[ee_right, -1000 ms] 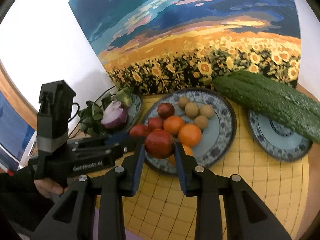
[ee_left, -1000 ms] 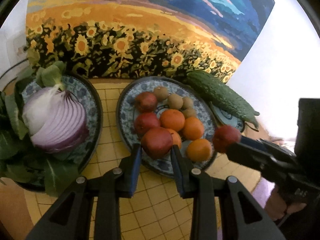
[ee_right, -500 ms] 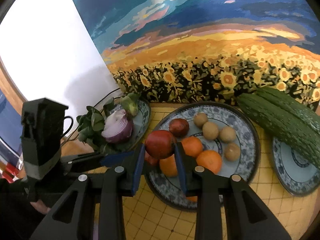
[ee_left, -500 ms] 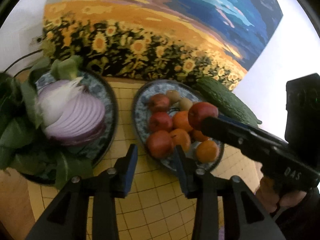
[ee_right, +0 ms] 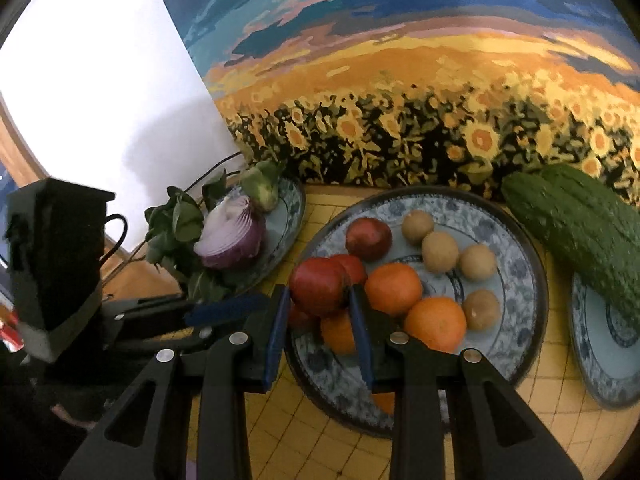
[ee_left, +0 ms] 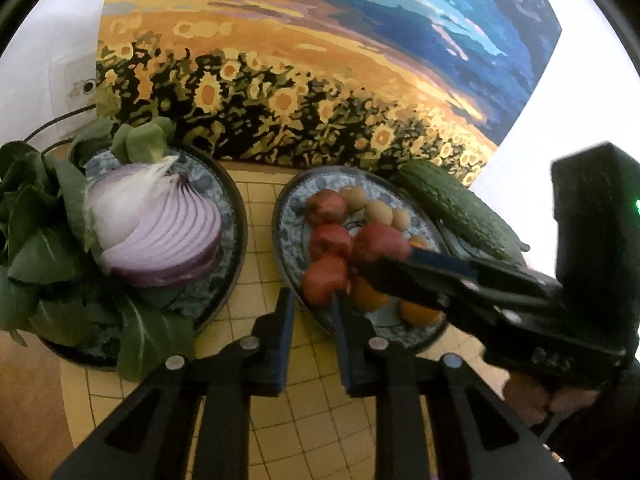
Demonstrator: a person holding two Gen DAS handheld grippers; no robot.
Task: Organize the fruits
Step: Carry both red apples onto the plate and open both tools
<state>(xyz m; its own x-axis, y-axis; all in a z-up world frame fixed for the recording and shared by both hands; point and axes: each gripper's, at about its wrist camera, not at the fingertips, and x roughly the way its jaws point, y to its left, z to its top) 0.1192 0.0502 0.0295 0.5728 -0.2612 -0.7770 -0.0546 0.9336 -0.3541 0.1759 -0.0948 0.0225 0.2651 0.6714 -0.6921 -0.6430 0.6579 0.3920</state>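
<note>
One red fruit (ee_right: 318,286) sits pinched in the right gripper (ee_right: 318,304) jaws, hanging over the near-left part of the fruit plate (ee_right: 516,240), right above other red fruits and oranges (ee_right: 394,288). The left gripper (ee_left: 312,312), jaws just closed to empty, waits at the plate's near rim.

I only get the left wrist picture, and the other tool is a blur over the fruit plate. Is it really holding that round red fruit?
Observer: Yes. The right wrist view shows the right tool pinching the round red fruit between its blue pads.
Visitor: What's under the bumpy green gourd?
Observer: A smaller blue-patterned plate. It is mostly bare, and the bumpy green gourd lies across its far edge.
Visitor: And my own tool?
Observer: Seen from the side, the left tool is beside the big blue-patterned fruit plate, at its left rim, and holds nothing.
</note>
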